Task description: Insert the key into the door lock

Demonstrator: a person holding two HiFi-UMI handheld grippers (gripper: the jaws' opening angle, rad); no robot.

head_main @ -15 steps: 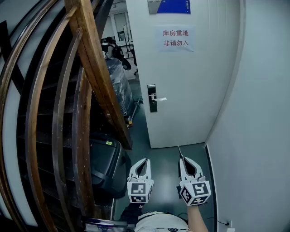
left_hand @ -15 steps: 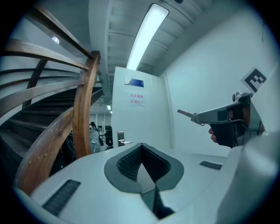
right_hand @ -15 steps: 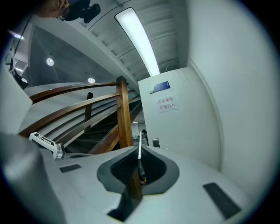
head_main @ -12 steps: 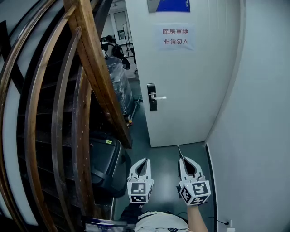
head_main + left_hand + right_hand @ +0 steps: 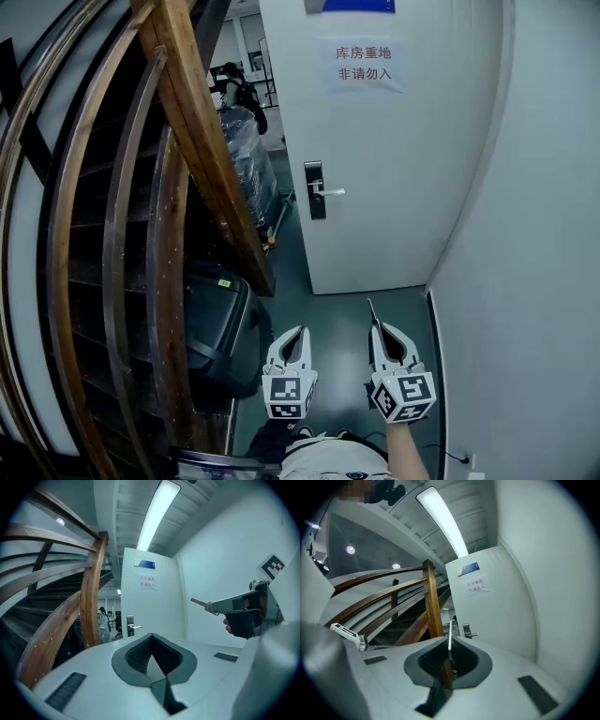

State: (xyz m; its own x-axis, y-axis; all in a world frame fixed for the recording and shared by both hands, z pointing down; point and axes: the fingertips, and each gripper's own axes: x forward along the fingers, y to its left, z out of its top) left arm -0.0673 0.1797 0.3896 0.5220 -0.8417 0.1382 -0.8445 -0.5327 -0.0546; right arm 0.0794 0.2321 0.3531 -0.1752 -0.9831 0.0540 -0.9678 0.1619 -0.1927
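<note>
The white door (image 5: 384, 178) stands ahead with a dark lock plate (image 5: 316, 190) and a silver handle (image 5: 330, 192) on its left edge. My right gripper (image 5: 378, 326) is shut on a thin metal key (image 5: 372, 312) that points forward at the door, well short of the lock. In the right gripper view the key (image 5: 450, 637) sticks up from the jaws of the right gripper (image 5: 449, 641), left of the lock plate (image 5: 467, 630). My left gripper (image 5: 301, 331) is beside it, shut on nothing. The left gripper view shows the left gripper (image 5: 151, 634) and the lock plate (image 5: 130, 624) far off.
A curved wooden stair railing (image 5: 202, 141) fills the left side. A black case (image 5: 217, 328) lies under it on the dark floor. A white wall (image 5: 534, 281) closes the right side. A paper notice (image 5: 364, 64) hangs on the door. A person (image 5: 234, 94) stands far beyond the railing.
The door, lock and notice sit slightly higher in the head view than before. Both grippers hold the same place in the view, the key still gripped.
</note>
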